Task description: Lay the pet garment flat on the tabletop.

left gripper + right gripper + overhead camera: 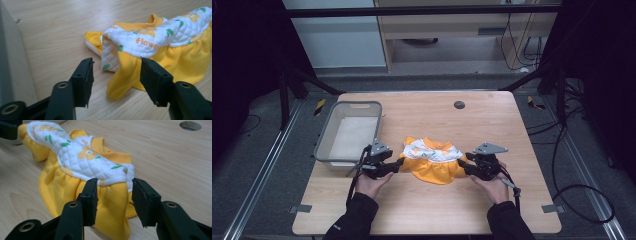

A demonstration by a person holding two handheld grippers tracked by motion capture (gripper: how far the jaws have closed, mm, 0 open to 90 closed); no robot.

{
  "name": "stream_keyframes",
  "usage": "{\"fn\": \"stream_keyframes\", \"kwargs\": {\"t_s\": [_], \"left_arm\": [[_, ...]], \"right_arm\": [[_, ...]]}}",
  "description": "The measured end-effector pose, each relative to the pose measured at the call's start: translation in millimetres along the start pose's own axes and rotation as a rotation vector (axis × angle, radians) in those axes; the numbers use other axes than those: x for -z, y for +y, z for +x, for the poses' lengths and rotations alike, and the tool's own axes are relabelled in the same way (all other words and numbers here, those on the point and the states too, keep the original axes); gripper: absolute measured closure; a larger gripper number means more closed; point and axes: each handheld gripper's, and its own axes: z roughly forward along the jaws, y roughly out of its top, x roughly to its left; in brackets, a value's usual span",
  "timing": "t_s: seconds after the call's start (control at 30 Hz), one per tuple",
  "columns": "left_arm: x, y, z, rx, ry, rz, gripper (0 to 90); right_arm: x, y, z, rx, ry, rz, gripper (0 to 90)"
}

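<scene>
A small yellow garment (432,160) with a white quilted flower-print panel lies crumpled on the middle of the wooden table (422,210). My left gripper (398,166) sits at its left edge, open. In the left gripper view the jaws (116,62) stand wide apart, with a yellow sleeve of the garment (160,42) lying loose between them. My right gripper (463,167) is at the garment's right edge, also open. In the right gripper view its jaws (114,181) straddle the yellow hem below the quilted panel (82,160) without pinching it.
A grey plastic basket (324,145) stands at the table's left, close beside my left gripper; its wall (10,62) rises at the left of the left gripper view. A round cable hole (459,105) lies near the far edge. Bare wood surrounds the garment.
</scene>
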Motion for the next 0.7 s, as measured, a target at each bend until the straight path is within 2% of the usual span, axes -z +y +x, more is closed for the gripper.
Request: {"fn": "stream_keyframes", "kwargs": {"t_s": [0.13, 0.2, 0.27, 0.3, 0.37, 0.47, 0.57, 0.7], "left_arm": [[14.5, -11.5, 5.8, -0.007, 0.002, 0.011, 37.8], [19.2, -18.1, 7.1, 0.006, -0.012, 0.013, 36.9], [20.2, -22.1, 6.5, -0.012, -0.005, 0.036, 36.6], [19.2, -23.6, 5.9, -0.027, 0.004, 0.04, 36.5], [17.1, -24.7, 5.6, -0.032, 0.014, 0.043, 36.6], [2.1, -29.3, 4.1, -0.039, 0.02, 0.089, 38.0], [-8.0, -31.5, 1.4, -0.068, 0.036, 0.118, 39.1], [-18.1, -31.3, 2.2, -0.069, 0.051, 0.119, 39.4]], "right_arm": [[15.8, -2.0, -1.9, 0.018, -0.007, -0.032, 49.9], [21.5, -6.9, -2.0, 0.025, -0.003, -0.029, 48.0], [25.2, -14.5, -2.3, 0.037, -0.002, -0.017, 46.8], [26.2, -18.6, -2.3, 0.035, -0.002, -0.005, 46.2], [26.6, -22.7, -3.2, 0.043, -0.004, 0.0, 45.9], [23.6, -35.0, -5.4, 0.034, 0.0, 0.038, 45.8], [17.6, -37.1, -7.0, 0.031, 0.0, 0.053, 46.4], [9.1, -37.4, -6.5, 0.032, 0.007, 0.061, 47.6]]}}
